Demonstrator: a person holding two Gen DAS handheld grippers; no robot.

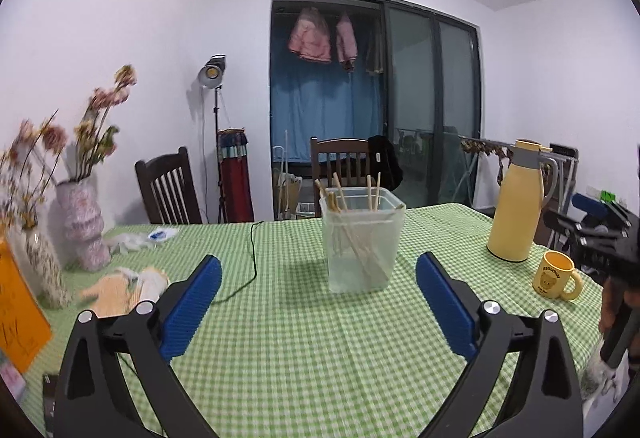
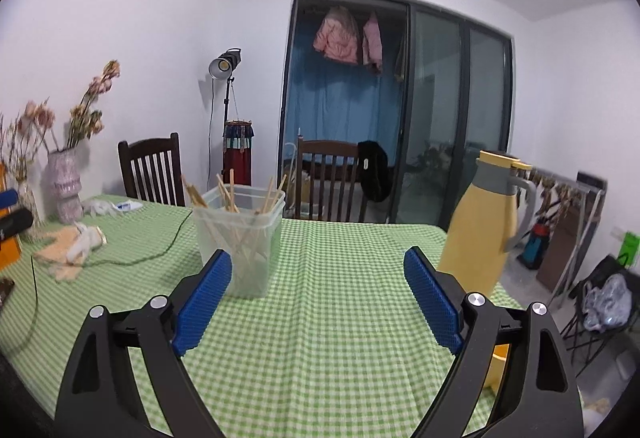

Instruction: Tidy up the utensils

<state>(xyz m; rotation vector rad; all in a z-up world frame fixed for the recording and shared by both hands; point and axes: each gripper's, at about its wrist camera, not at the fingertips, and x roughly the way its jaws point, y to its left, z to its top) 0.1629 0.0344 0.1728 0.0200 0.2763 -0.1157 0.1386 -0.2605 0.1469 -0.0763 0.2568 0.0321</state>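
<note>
The clear tub point(image 1: 362, 240) stood in the middle of the green checked table point(image 1: 288, 342). It held thin wooden sticks point(image 1: 344, 198) that leaned every way, likely dropped in to keep them together. The left gripper point(image 1: 318, 302) sat in front of the tub, wide open and holding nothing. The right gripper point(image 2: 318, 298) sat just right of the tub, wide open and empty too.
</note>
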